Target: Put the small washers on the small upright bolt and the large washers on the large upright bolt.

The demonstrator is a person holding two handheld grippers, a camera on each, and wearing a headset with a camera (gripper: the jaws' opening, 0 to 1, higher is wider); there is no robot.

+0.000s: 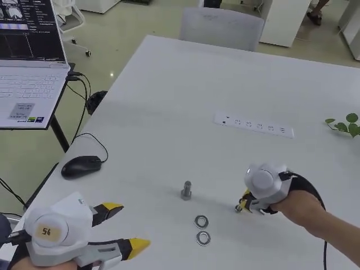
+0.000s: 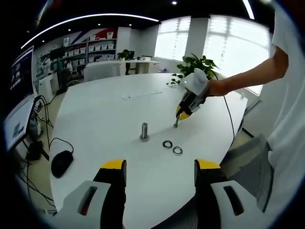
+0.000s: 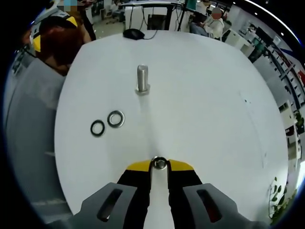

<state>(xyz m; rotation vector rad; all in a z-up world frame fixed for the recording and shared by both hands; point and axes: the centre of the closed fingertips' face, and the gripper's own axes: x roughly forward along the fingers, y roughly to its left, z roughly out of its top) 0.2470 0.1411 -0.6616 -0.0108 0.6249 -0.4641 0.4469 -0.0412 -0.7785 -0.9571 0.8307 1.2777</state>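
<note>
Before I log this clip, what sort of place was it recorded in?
Probably an open office or lab workroom: a large white table with a power strip, a laptop on a stand beside it, and shelves of bins along the far wall in the left gripper view.

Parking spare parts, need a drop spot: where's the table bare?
Bare: the wide stretch between big bolt and power strip; also between mouse and big bolt. Crowded: the front, where two washers lie between left tongs and right tongs shut on a small bolt.

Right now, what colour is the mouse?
Black; the mouse shows best in the head view.
</note>
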